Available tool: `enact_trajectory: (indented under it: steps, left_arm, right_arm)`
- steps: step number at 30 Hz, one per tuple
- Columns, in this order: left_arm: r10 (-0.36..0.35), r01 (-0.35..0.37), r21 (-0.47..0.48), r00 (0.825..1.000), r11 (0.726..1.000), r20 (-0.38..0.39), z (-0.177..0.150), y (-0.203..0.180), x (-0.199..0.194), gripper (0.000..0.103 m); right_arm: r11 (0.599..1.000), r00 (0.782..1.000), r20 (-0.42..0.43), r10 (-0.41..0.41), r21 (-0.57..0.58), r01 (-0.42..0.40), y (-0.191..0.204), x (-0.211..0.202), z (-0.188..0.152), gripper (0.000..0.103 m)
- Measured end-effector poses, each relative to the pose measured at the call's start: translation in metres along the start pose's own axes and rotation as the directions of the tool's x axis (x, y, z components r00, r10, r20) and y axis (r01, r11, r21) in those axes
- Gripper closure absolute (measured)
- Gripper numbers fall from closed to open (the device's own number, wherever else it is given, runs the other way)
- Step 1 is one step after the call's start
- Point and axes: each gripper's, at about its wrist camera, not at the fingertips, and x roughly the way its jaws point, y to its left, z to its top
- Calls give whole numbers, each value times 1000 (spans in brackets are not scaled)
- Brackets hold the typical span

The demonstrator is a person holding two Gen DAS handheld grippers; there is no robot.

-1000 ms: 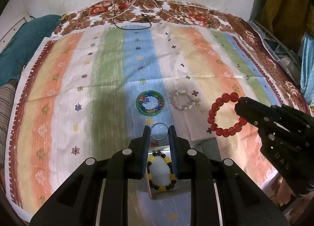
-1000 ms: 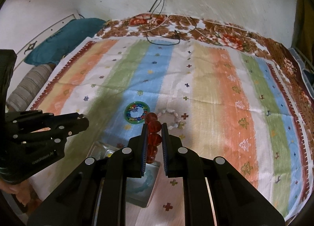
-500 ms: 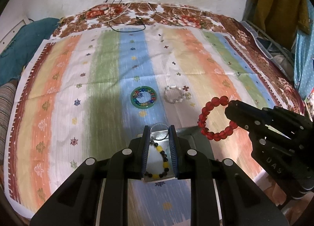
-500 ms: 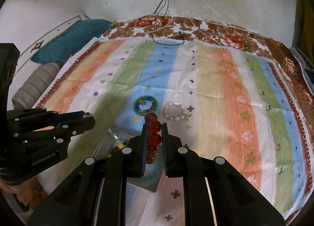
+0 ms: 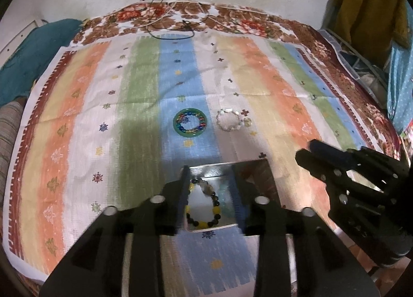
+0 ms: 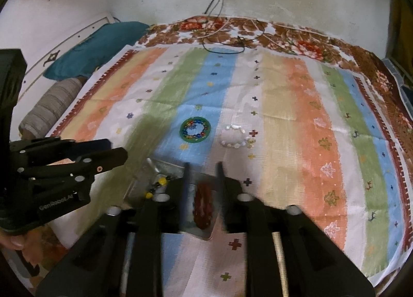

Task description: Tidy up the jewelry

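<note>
My right tool (image 6: pixel 202 167) gapes wide over the metal tray (image 6: pixel 165 167) — red bracelet (image 6: pixel 203 205) inside it; left tool (image 5: pixel 209 171) is open too — a low swing could tip the tray.

At the bottom centre of the frame the left gripper (image 5: pixel 210 173) stands with its jaws apart, nothing between them. Seen through the gap, a metal tray (image 5: pixel 258 167) lies on the striped cloth (image 5: pixel 90 116), and in it a black and yellow bead bracelet (image 5: pixel 204 206). Above the tray, mid-frame, a green ring with coloured beads (image 5: pixel 189 123) lies on the blue stripe, a white bead bracelet (image 5: pixel 232 123) just to its right. The right gripper (image 5: pixel 307 152) reaches in from the lower right edge
</note>
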Motion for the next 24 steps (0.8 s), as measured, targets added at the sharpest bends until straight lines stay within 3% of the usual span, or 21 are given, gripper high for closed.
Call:
enact_trajectory:
  steps: [4, 7, 12, 24]
  left_arm:
    - [11, -11, -31, 1000, 999, 1, 4, 9, 2, 67]
    - [25, -24, -40, 1000, 999, 2, 7, 14, 5, 60]
    - [62, -63, -58, 998, 996, -18, 14, 24, 18, 53]
    - [110, -112, -97, 993, 989, -31, 29, 43, 42, 43]
  right_arm:
    - [1000, 1000, -18, -7, 10, 7, -6, 5, 1, 67]
    - [1000, 1000, -25, -14, 20, 14, -12, 9, 5, 65]
    - [999, 999, -30, -20, 39, 21, -21, 16, 11, 53]
    - [998, 997, -70, -40, 47, 43, -32, 41, 23, 36]
